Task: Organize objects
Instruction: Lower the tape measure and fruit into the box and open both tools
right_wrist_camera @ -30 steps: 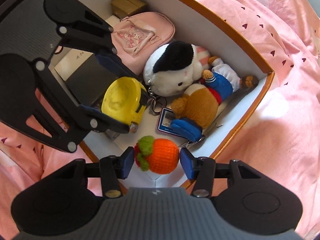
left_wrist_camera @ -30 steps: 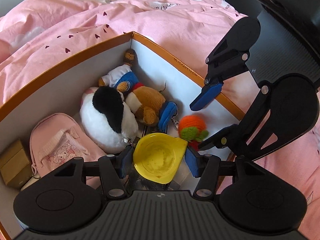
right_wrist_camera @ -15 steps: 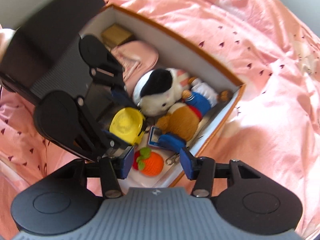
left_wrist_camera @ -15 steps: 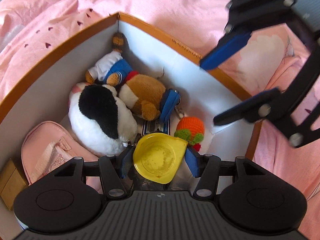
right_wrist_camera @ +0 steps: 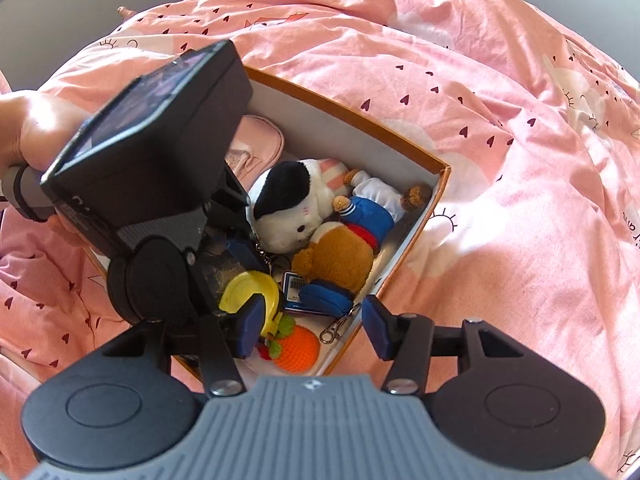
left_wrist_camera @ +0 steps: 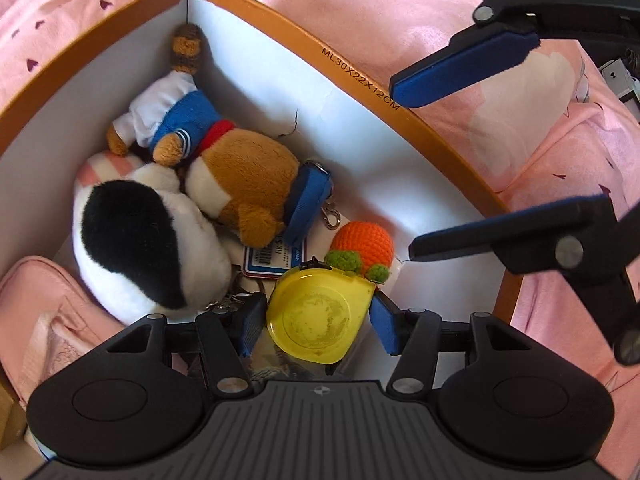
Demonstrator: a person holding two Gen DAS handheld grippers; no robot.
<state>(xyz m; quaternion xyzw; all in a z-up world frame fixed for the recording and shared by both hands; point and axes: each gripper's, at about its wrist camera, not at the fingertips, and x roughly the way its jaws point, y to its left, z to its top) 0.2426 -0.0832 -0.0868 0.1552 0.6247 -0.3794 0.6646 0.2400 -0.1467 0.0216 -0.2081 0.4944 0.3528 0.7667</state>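
Resting on pink bedding [right_wrist_camera: 460,92]: orange box [left_wrist_camera: 440,136]; left tool [left_wrist_camera: 318,320] pinching yellow case [left_wrist_camera: 320,320], seemingly; right tool [right_wrist_camera: 310,326] spread.

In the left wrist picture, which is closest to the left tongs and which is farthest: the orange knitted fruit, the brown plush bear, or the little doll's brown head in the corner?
1. Orange knitted fruit, just beyond the left tongs, slightly right.
2. Brown plush bear, box middle.
3. Little doll's brown head, far corner.

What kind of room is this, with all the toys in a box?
Most likely a bedroom: the orange-rimmed box sits on a rumpled pink duvet printed with little hearts, and it holds plush toys and a small pink backpack.
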